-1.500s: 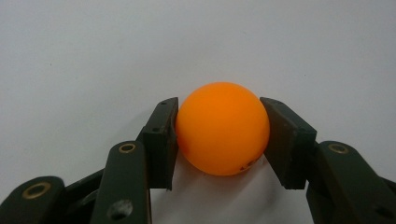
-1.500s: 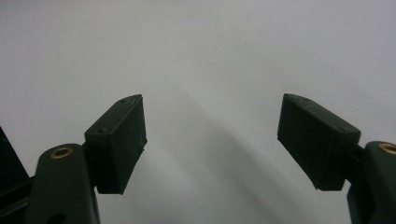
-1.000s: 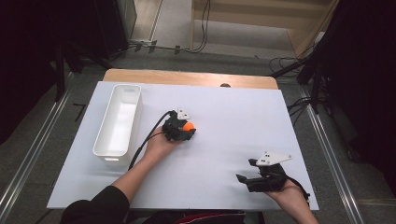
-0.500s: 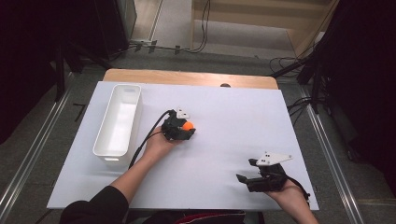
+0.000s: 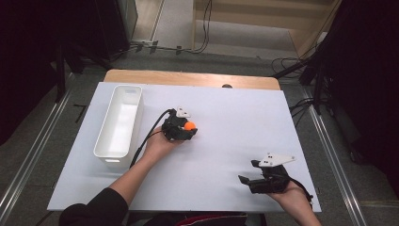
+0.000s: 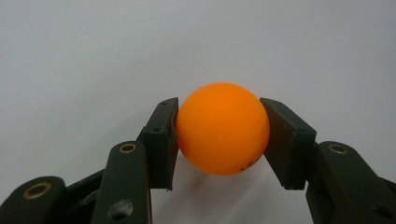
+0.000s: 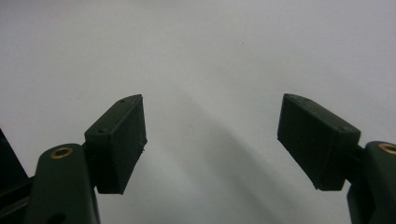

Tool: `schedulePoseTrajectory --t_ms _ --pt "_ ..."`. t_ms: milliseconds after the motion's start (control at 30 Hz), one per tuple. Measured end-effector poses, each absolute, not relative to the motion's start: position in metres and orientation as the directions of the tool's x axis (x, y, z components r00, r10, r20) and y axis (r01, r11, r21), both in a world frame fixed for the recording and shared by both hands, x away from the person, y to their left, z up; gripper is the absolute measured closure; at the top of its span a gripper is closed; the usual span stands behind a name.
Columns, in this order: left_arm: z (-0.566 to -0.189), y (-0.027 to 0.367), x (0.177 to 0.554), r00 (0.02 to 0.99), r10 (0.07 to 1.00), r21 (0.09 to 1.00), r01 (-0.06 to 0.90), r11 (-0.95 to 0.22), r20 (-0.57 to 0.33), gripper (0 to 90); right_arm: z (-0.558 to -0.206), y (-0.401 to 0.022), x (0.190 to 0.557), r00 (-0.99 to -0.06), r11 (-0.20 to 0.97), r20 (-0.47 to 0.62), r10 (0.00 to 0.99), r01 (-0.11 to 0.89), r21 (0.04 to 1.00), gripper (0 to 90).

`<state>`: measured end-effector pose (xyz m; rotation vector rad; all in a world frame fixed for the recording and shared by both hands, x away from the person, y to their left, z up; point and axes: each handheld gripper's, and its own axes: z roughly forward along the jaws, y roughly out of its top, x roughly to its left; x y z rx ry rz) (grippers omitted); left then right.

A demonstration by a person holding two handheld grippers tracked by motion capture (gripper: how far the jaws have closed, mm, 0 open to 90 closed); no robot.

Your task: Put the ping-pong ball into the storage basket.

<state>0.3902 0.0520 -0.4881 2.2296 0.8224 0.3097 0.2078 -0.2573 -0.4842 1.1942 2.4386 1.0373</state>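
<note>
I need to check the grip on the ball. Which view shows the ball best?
The left gripper view: the orange ball sits large and sharp, with the left gripper shut on it, a pad pressing on each side. The high view shows it as a small orange spot at that gripper. The right gripper view looks at bare table.

A lab: white-topped table (image 5: 226, 155), aluminium rails (image 5: 28, 155), loose floor cables (image 5: 291, 63).
</note>
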Motion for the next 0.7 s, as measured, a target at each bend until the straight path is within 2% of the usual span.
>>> schedulePoseTrajectory --t_ms 700 --pt "-0.457 0.059 0.384 0.789 0.612 0.712 0.459 -0.532 -0.052 49.3 -0.484 -0.259 0.208 -0.638 0.415 0.091 0.764 0.595 0.688 22.1"
